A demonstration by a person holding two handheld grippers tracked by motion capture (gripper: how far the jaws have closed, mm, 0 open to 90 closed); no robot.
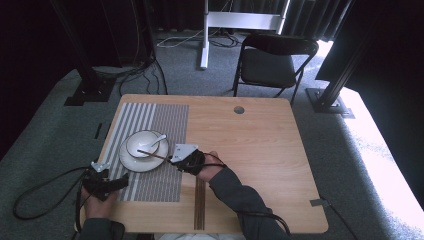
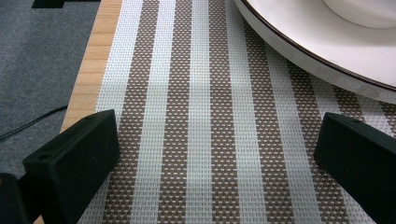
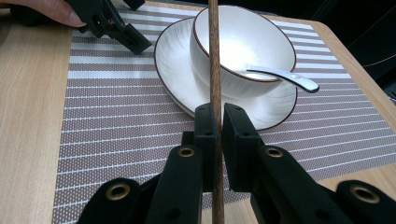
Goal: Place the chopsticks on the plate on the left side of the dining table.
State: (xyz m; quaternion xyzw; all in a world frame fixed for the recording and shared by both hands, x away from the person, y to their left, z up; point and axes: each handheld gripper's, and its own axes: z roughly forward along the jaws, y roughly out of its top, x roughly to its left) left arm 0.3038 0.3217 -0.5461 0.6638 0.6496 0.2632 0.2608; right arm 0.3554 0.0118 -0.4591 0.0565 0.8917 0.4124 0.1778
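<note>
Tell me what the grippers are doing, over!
Right gripper shut on chopstick, tip over bowl. Left gripper open, empty, over placemat beside plate. Spoon in bowl.

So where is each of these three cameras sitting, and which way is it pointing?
High view: fixed above the person's side, facing forward and down on the table; both forearms and the left hand-held gripper show.
Left gripper view: rides the left hand-held gripper, looking low over the striped placemat between its open jaws toward the plate.
Right gripper view: rides the right hand-held gripper, looking along its jaws, shut on a chopstick, toward the bowl and spoon.
Shared: both gripper views show the plate and placemat.
</note>
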